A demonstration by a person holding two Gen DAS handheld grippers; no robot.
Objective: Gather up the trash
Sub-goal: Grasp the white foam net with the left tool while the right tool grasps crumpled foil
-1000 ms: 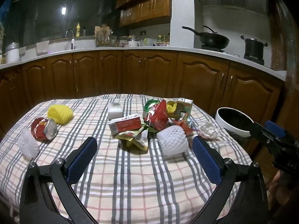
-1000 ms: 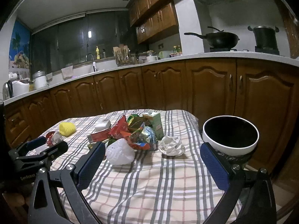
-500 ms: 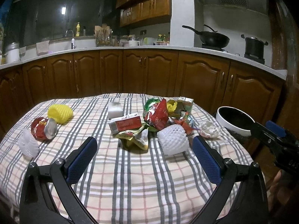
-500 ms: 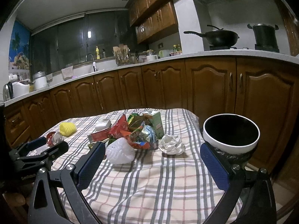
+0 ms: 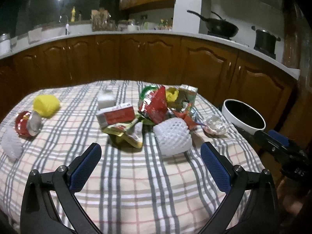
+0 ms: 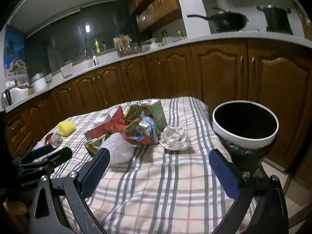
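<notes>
Both my claws wide open, holding nothing: left gripper [image 5: 150, 157], right gripper [image 6: 159, 161], above the near edge of the checked tablecloth [image 5: 136, 179]. Trash pile [image 5: 156, 109] mid-table; white foam net [image 5: 172, 136] nearest, crumpled paper [image 6: 174, 138] to its right. Yellow foam net [image 5: 46, 104] and red wrapper [image 5: 26, 123] far left. Nothing blocks the way. White-rimmed bin [image 6: 244, 124] off the table's right edge; its dark inside shows no contents.

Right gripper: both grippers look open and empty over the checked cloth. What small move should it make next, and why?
Probably ease the right gripper forward and down onto the crumpled white paper. Its jaws stand wide open and empty, the paper lies loose on the tablecloth just ahead, and it is the piece nearest the black-lined bin at the table's right edge. The left gripper is open too, facing the white foam net.
</notes>
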